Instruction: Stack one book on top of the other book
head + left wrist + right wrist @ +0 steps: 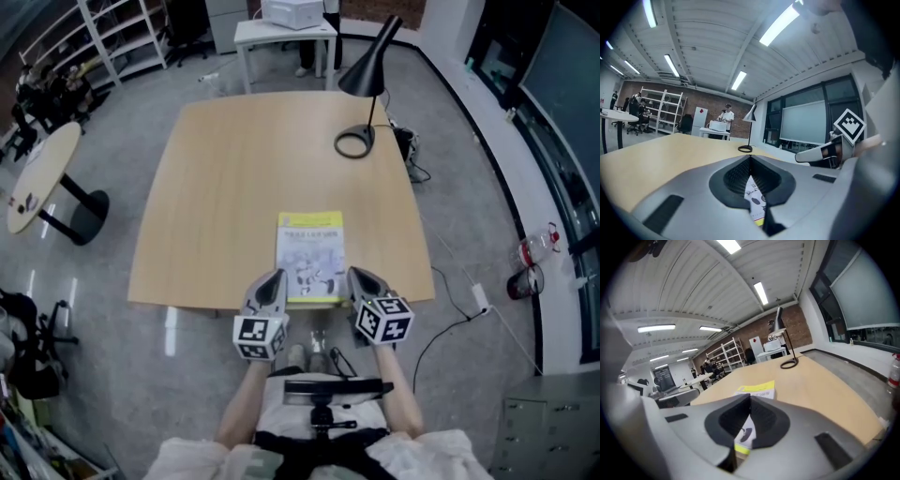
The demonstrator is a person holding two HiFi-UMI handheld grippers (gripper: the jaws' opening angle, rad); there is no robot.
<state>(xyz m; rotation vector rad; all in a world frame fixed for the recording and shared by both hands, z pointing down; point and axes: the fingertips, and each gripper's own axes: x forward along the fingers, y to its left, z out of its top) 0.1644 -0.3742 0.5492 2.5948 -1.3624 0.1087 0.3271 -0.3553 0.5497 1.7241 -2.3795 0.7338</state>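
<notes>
Head view shows a book (311, 253) with a white and yellow cover lying flat at the near edge of the bench (225, 187). I cannot tell whether a second one lies under it. The left gripper (273, 278) and right gripper (359, 277) flank its near corners, fingers pressed together on nothing. A careless swing could likely nudge it off the edge.

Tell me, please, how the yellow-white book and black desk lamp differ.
The yellow-white book lies flat by the near edge; the black desk lamp stands upright by the far edge. The book is a rectangle, the lamp's base a ring. Both rest on the wooden table.
</notes>
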